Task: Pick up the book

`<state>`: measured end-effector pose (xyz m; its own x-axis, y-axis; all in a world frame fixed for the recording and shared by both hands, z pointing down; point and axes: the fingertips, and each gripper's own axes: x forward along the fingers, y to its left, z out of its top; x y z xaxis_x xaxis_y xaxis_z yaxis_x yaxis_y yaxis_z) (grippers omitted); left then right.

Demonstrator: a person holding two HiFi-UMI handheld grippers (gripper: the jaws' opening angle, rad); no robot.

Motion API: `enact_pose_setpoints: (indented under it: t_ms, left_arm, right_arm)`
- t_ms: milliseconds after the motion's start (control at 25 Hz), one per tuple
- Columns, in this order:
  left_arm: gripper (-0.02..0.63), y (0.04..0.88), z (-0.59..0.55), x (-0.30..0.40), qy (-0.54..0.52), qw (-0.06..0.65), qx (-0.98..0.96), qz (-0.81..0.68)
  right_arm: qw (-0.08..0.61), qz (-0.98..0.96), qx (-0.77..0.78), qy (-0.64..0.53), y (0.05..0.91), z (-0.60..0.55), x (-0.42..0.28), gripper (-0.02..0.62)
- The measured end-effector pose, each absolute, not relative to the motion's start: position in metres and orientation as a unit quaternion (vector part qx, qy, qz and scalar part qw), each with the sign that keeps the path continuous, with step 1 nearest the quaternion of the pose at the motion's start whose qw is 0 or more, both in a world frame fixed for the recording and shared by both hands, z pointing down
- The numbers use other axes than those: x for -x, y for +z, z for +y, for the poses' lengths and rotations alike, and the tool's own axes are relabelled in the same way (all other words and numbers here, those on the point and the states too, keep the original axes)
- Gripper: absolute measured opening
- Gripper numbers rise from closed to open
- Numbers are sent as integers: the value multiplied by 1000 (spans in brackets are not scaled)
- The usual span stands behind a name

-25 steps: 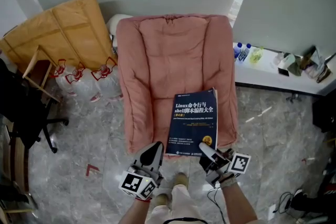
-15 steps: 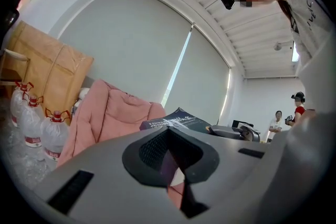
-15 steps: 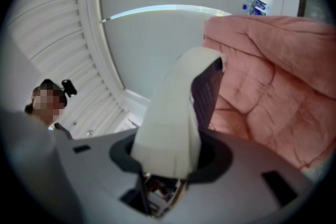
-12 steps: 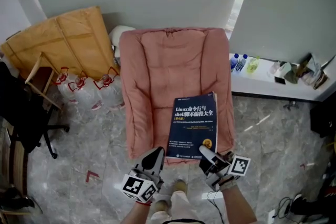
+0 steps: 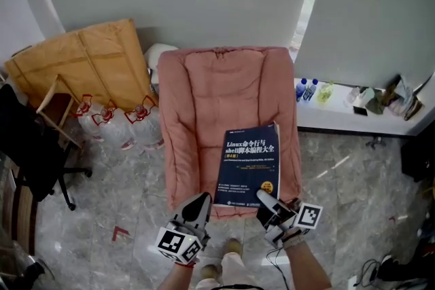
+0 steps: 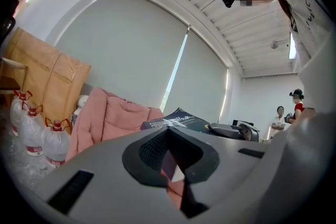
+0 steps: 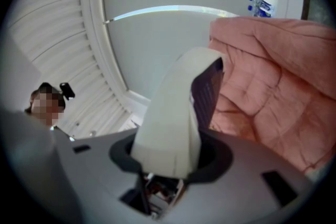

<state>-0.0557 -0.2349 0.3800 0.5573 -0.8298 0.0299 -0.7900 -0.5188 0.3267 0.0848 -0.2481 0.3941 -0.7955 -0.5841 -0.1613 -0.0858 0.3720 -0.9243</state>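
Right hand-held gripper (image 5: 266,199) clamped on the book's (image 5: 249,163) near right corner, likely the easiest reach. Book lies over the armchair (image 5: 197,98) seat's front edge. Left hand-held gripper (image 5: 202,199) closed, empty, just beside the near left corner, probably as backup.

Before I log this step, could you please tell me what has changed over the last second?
The dark blue paperback book has risen a little from the pink padded armchair, lifted at its near right corner by the right gripper. The left gripper rose alongside it. Unchanged: the right gripper's hold on the book, the left gripper shut and empty, the cover facing up.
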Motion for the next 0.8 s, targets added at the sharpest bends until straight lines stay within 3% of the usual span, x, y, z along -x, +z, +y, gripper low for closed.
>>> enact_pose_setpoints:
  t_ms: [800]
  left_arm:
    - [17,347,-230,70,-77,120,-869,-473]
  right_arm:
    - [255,796,204,-510,357,-238,-89,187]
